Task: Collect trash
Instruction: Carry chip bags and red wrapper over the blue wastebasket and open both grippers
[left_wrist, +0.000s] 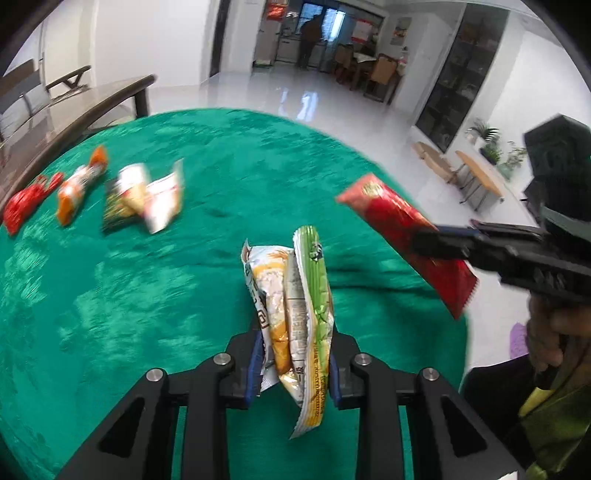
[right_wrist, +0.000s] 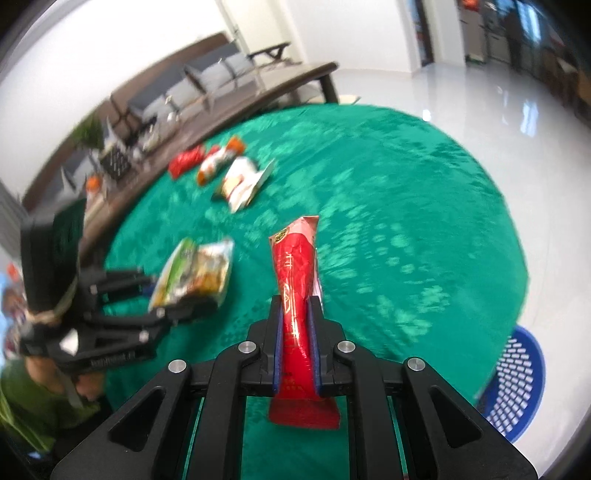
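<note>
My left gripper is shut on a bunch of snack wrappers, yellow-white and green, held upright above the green tablecloth. The same bunch shows at the left of the right wrist view, in the left gripper. A long red wrapper is pinched between the blue pads of my shut right gripper. It also shows as the red wrapper in the right gripper. On the cloth's far side lie a red wrapper, an orange one and a white-green pile.
A blue perforated basket stands on the floor beside the table's near right edge. A dark wooden table and a sofa lie beyond the cloth. A person stands far off in the back room.
</note>
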